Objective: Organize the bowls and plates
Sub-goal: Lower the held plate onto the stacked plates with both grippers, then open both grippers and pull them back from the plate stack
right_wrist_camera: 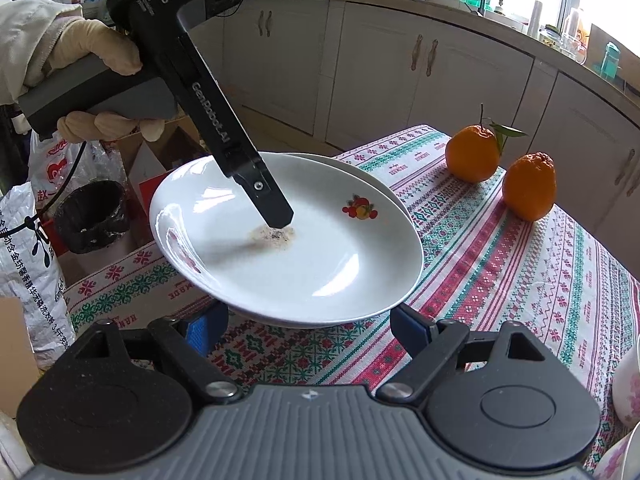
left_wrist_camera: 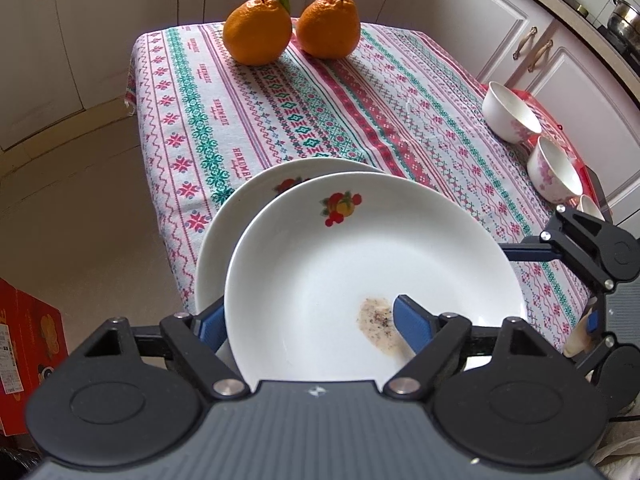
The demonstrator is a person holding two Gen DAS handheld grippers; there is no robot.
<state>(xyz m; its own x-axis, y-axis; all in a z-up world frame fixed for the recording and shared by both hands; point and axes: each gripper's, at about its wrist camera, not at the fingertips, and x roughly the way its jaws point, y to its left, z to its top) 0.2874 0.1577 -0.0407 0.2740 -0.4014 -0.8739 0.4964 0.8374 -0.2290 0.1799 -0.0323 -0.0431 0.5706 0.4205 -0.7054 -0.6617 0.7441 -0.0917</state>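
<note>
My left gripper (left_wrist_camera: pixel 308 320) is shut on the near rim of a white plate (left_wrist_camera: pixel 360 264) with a fruit motif and a brown food stain; one finger is inside, one under the rim. The plate is tilted above a second white plate (left_wrist_camera: pixel 236 220) on the patterned tablecloth. In the right wrist view the held plate (right_wrist_camera: pixel 320 256) hovers over the lower plate (right_wrist_camera: pixel 384 188), with the left gripper (right_wrist_camera: pixel 276 216) pressing inside it. My right gripper (right_wrist_camera: pixel 308 320) is open and empty just before the plate. Two white floral bowls (left_wrist_camera: pixel 510 114) (left_wrist_camera: pixel 554 172) stand at the table's right edge.
Two oranges (left_wrist_camera: pixel 258 30) (left_wrist_camera: pixel 330 26) sit at the table's far end, also in the right wrist view (right_wrist_camera: pixel 472 154) (right_wrist_camera: pixel 528 186). Cabinets (left_wrist_camera: pixel 516 24) flank the table. A red box (left_wrist_camera: pixel 28 344) is on the floor at the left. Bags and a black bin (right_wrist_camera: pixel 92 216) stand beyond the plates.
</note>
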